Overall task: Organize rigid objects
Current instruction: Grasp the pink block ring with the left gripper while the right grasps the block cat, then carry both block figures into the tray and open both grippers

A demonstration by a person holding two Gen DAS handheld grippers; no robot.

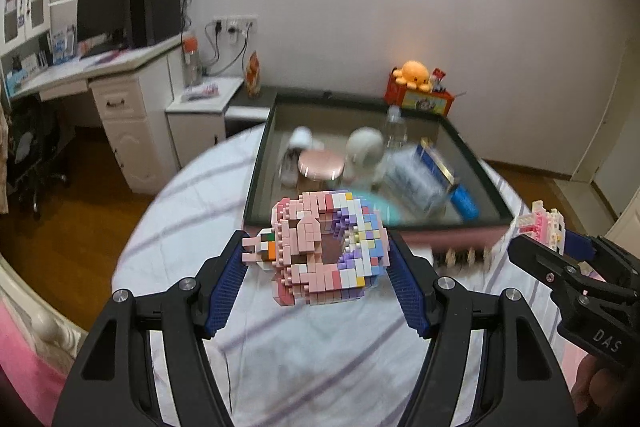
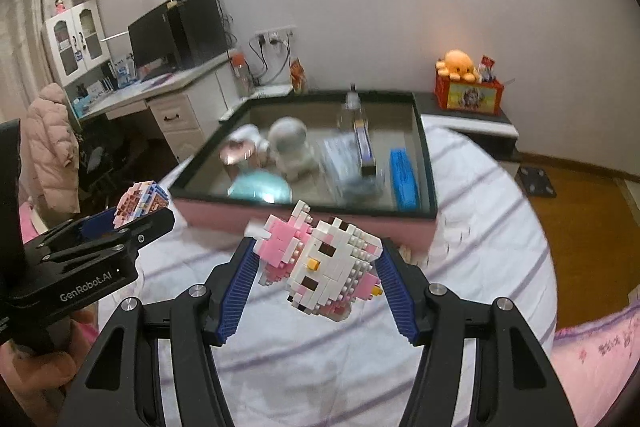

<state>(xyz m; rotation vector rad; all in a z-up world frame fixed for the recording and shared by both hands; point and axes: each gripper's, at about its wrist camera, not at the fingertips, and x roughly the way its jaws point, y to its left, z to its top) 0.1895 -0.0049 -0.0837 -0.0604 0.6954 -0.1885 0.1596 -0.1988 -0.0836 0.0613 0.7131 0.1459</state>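
Observation:
My left gripper (image 1: 318, 253) is shut on a pink, white and purple brick-built ring figure (image 1: 320, 251), held in the air above the striped bedsheet (image 1: 320, 359). In the right wrist view this gripper (image 2: 140, 215) shows at the left with the same ring figure (image 2: 142, 205). My right gripper (image 2: 318, 263) is shut on a white and pink brick-built cat figure (image 2: 324, 261), also lifted off the sheet. From the left wrist view the right gripper (image 1: 548, 233) appears at the right edge, holding the cat figure (image 1: 538, 223). Both hang just in front of a dark-rimmed pink box (image 2: 304, 217).
The box (image 1: 372, 223) holds a white astronaut figure (image 2: 290, 147), a teal dish (image 2: 260, 189), a pink round case (image 1: 320, 165), a clear bottle (image 1: 394, 127), plastic-wrapped packs (image 1: 416, 175) and a blue item (image 2: 404, 179). A desk (image 1: 100, 71) stands left. An orange plush (image 2: 458, 65) sits on a red box.

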